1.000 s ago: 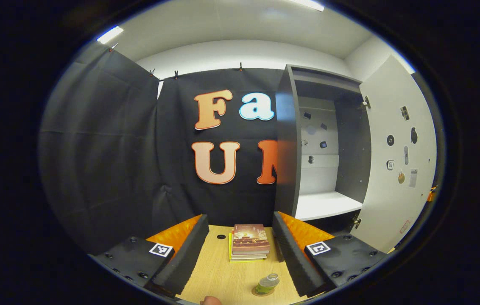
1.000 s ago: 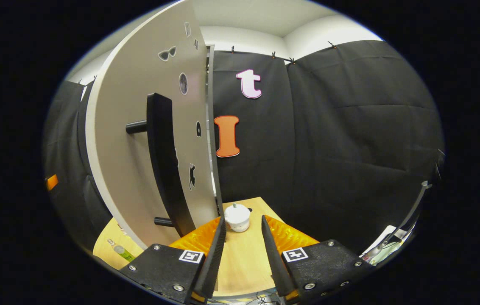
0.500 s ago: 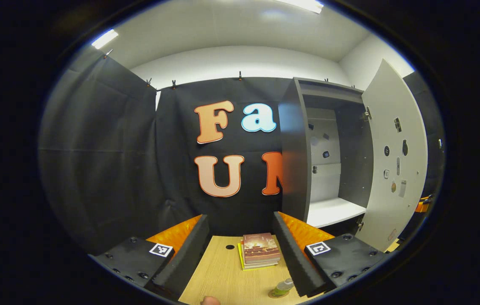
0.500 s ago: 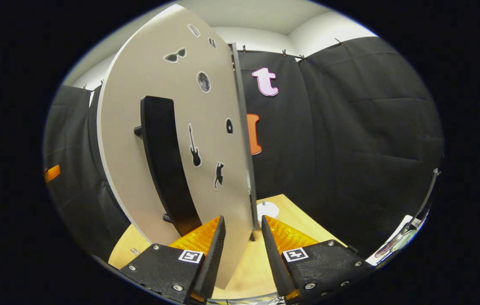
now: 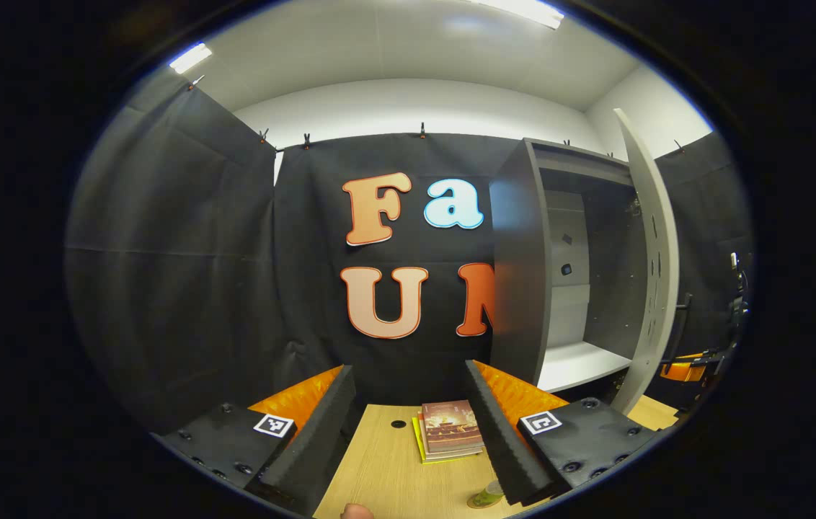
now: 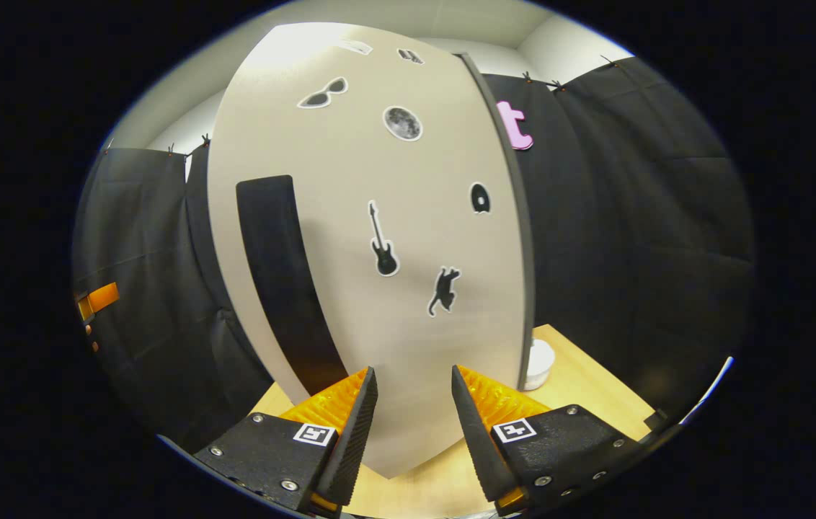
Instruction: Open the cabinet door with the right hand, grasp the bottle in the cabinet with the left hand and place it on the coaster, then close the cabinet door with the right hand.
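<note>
Grey cabinet door (image 6: 379, 238) has swung partway shut since a moment ago, pushed by the right tool (image 6: 408, 425), fingers apart. Left tool (image 5: 408, 432) hangs open, holding nothing. Bottle (image 5: 486, 496) sits on the tabletop (image 5: 386, 468). Closing looks nearly done.

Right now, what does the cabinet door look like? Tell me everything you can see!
The cabinet door is a tall, smooth, pale grey panel, partly open on the dark grey cabinet. Its outside carries a long black bar handle and stickers: sunglasses, a moon, a guitar and a cat. In the left gripper view it shows nearly edge-on, hinged at the cabinet's right side. The right gripper is open right in front of it; whether it touches the door cannot be told.
</note>
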{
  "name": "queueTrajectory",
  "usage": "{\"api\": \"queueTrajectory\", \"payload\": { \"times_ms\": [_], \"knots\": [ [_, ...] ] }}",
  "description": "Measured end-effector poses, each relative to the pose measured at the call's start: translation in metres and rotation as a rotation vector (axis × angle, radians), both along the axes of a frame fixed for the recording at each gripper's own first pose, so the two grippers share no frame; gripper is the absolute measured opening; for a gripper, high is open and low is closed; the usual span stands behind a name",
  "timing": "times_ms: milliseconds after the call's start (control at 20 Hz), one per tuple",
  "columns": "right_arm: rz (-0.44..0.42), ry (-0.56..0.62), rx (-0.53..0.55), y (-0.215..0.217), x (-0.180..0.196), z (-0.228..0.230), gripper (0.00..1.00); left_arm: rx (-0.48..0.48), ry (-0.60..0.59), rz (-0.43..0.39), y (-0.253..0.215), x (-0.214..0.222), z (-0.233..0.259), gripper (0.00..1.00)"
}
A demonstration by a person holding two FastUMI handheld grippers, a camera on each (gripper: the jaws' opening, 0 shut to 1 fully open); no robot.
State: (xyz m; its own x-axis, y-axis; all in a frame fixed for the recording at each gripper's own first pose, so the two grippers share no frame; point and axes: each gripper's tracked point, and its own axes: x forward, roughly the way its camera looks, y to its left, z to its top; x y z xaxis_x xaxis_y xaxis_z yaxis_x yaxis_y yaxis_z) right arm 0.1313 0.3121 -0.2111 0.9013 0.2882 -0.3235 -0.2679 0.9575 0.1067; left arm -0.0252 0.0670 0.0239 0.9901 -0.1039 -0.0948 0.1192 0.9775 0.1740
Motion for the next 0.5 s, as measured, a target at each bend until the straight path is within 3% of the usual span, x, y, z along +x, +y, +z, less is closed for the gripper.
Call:
{"api": "queueTrajectory", "payload": {
  "times_ms": [500],
  "knots": [
    [0.032,-0.006,0.005,0.026,0.032,-0.005,0.65,-0.016,0.001,0.071,0.028,0.011,0.002,0.98]
  ]
}}
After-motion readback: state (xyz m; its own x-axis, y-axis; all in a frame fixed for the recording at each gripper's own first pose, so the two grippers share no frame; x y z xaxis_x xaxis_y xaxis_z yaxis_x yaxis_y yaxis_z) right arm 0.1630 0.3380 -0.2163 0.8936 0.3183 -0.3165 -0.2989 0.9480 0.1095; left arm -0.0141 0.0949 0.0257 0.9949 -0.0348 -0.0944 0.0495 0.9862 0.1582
